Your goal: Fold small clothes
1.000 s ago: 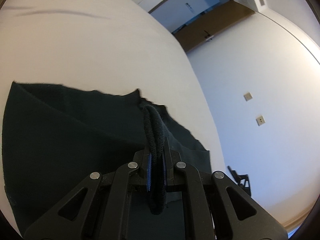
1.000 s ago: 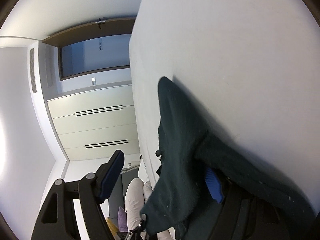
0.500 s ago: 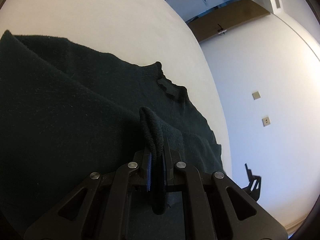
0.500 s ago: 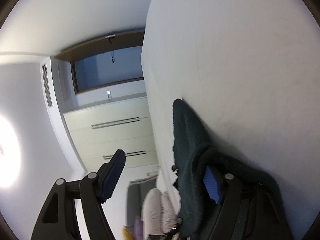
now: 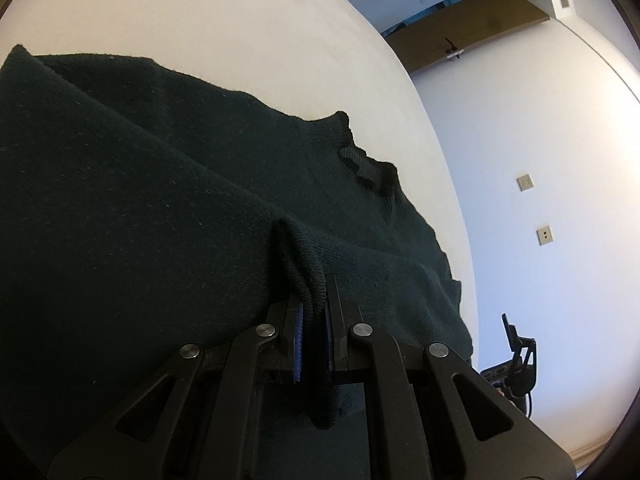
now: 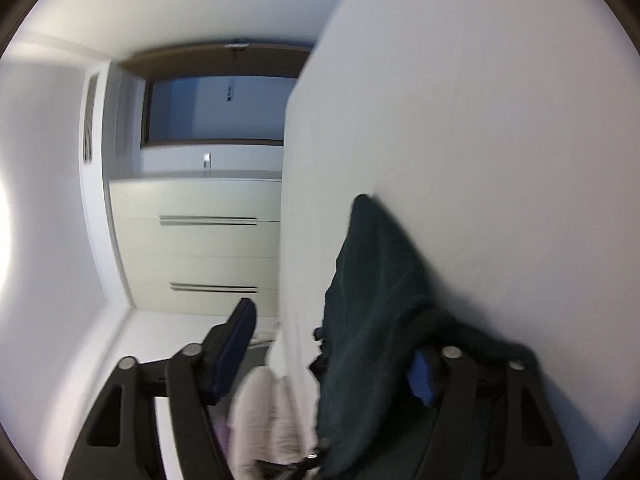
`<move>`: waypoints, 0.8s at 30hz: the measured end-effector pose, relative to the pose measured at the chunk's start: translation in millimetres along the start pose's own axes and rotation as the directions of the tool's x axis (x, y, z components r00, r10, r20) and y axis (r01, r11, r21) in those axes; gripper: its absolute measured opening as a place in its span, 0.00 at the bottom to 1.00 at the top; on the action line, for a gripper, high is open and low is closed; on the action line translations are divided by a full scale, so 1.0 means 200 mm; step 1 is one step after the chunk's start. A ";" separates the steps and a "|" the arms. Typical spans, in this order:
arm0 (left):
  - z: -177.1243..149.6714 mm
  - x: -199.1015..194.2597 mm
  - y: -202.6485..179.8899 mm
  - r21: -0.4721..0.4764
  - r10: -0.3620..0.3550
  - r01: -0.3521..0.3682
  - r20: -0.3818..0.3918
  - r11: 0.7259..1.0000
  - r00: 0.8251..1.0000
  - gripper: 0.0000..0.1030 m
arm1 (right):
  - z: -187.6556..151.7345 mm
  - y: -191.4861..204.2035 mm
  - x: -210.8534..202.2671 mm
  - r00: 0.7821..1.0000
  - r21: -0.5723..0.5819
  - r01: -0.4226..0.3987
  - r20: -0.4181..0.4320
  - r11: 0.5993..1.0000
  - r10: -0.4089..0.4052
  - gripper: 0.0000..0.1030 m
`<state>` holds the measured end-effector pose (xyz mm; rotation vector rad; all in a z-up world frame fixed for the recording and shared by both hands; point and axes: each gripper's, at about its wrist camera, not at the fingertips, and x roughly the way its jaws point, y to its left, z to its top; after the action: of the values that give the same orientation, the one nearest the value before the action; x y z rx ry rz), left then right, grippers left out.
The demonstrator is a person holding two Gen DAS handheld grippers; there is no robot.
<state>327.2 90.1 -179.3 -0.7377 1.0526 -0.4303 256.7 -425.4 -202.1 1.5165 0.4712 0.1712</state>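
Observation:
A dark green knitted sweater (image 5: 140,208) lies spread on a white table (image 5: 200,20), its neck opening toward the far right. My left gripper (image 5: 314,316) is shut on a pinched ridge of the sweater's fabric. In the right wrist view the same sweater (image 6: 372,288) hangs in a fold over the right finger (image 6: 420,372) of my right gripper (image 6: 332,344), whose jaws stand wide apart. The left finger (image 6: 236,344) is bare. The view is tilted and slightly blurred.
The white table (image 6: 480,120) fills the right of the right wrist view. Beyond its edge are white cabinets (image 6: 200,240), a doorway (image 6: 216,108) and a pale cushion-like object (image 6: 260,420). The left wrist view shows a wall with sockets (image 5: 524,182) and a black stand (image 5: 516,360).
My left gripper has carried its pinched fold over the sweater and lowered it, so more of the sweater fills the view. The right gripper stays open and has swung, with the sweater draped over one finger.

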 end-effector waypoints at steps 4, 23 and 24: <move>-0.02 0.00 0.01 0.017 0.003 -0.003 -0.004 1.000 1.000 0.07 | 0.00 -0.03 -0.01 1.000 -0.040 0.017 0.009 0.999 -0.016 0.53; -0.03 -0.18 0.04 0.050 0.107 -0.107 0.001 0.993 0.994 0.10 | -0.12 0.12 -0.30 0.996 -0.050 0.064 -0.059 0.997 -0.067 0.86; -0.03 -0.22 0.03 0.053 0.137 -0.138 0.022 0.989 0.990 0.10 | -0.12 0.15 -0.28 0.995 -0.071 0.062 -0.068 0.996 -0.066 0.85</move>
<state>302.4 120.7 -157.8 -0.6155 1.0632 -0.3322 201.5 -423.4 -161.9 1.4301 0.5644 0.1896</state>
